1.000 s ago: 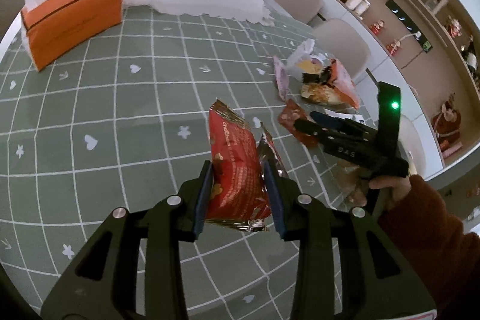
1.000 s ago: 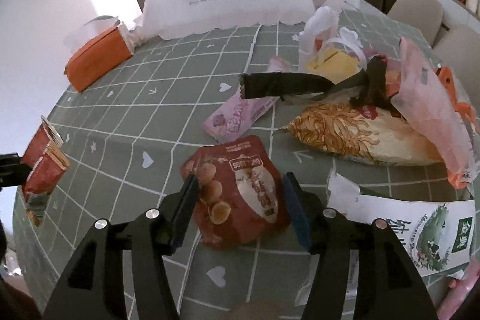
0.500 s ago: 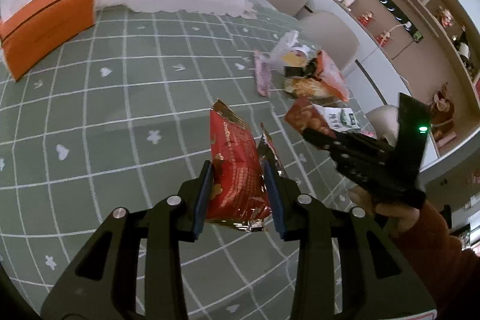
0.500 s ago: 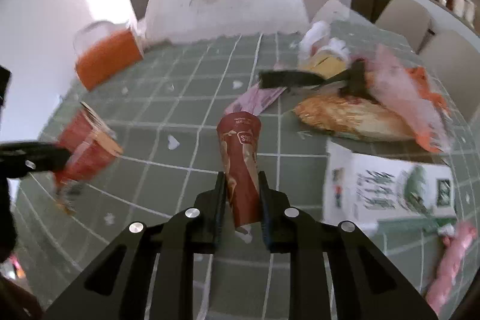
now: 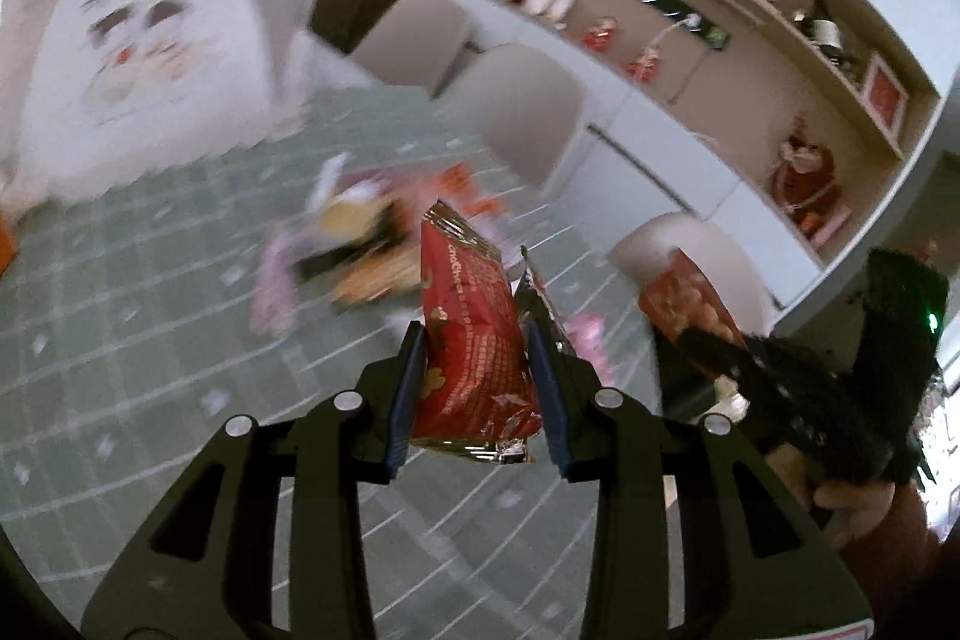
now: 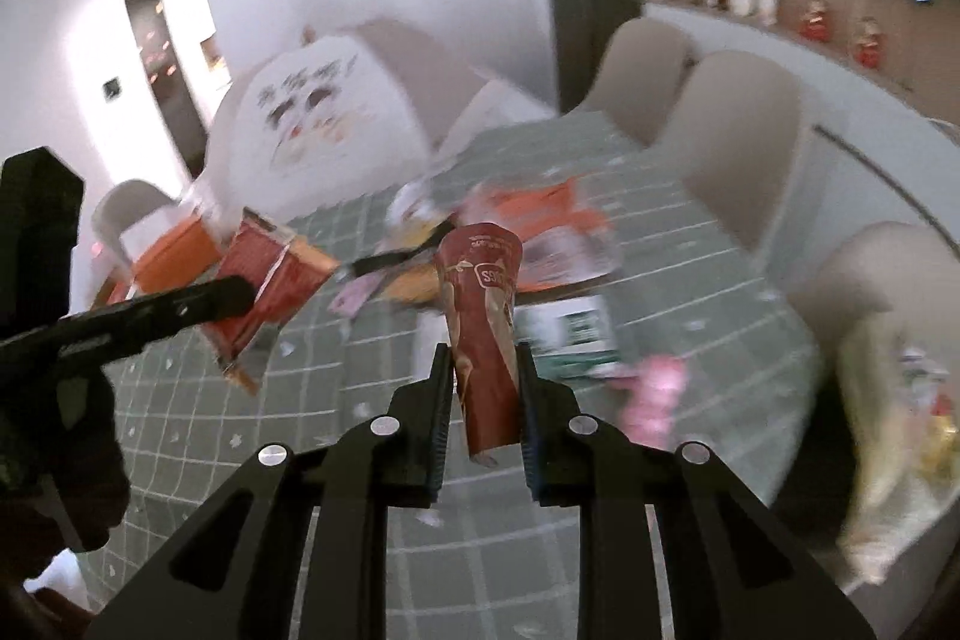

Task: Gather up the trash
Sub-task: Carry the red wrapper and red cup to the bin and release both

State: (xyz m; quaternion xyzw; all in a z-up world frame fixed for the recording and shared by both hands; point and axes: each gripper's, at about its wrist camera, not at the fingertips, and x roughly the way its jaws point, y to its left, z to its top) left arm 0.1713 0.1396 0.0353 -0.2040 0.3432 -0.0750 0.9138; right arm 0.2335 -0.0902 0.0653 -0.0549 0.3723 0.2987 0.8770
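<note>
My left gripper (image 5: 477,346) is shut on a red snack wrapper (image 5: 468,334), held upright above the green checked tablecloth (image 5: 150,340). My right gripper (image 6: 482,370) is shut on a dark red snack bag (image 6: 483,328), squeezed narrow and lifted off the table. Each gripper shows in the other view: the right one with its bag (image 5: 690,310) at the right, the left one with its wrapper (image 6: 264,292) at the left. A blurred heap of wrappers (image 5: 360,244) lies further back on the table.
A white mesh food cover (image 5: 150,64) stands at the table's far side. An orange tissue box (image 6: 174,256) sits at the left. A white and green paper packet (image 6: 570,334) and a pink wrapper (image 6: 654,394) lie near the right edge. Beige chairs (image 6: 738,142) line that side.
Both grippers have risen and swung right with their wrappers. The right gripper shut on the dark red bag and lifted it off the table. The views are now motion-blurred.
</note>
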